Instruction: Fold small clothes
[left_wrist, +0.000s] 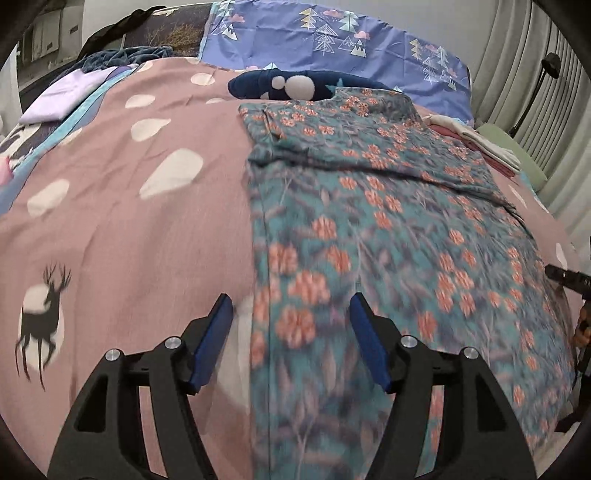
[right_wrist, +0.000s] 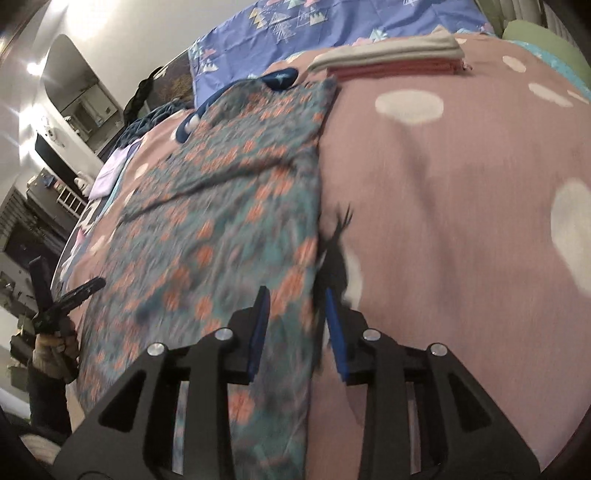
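Observation:
A teal garment with orange flowers (left_wrist: 388, 229) lies flat on the pink bed cover (left_wrist: 129, 229), its far part folded over. My left gripper (left_wrist: 291, 314) is open just above the garment's near left edge, the blue pads apart and empty. In the right wrist view the same garment (right_wrist: 207, 221) lies to the left, and my right gripper (right_wrist: 297, 306) is open, its pads straddling the garment's right edge. The left gripper (right_wrist: 66, 295) shows at the far left, held in a hand. Nothing is gripped.
A stack of folded clothes, cream over red (right_wrist: 391, 61), lies at the bed's far right. A navy plush toy (left_wrist: 280, 86) and a blue patterned pillow (left_wrist: 332, 33) lie beyond the garment. A lilac cloth (left_wrist: 62, 96) lies far left. A wall (left_wrist: 535, 74) borders the right side.

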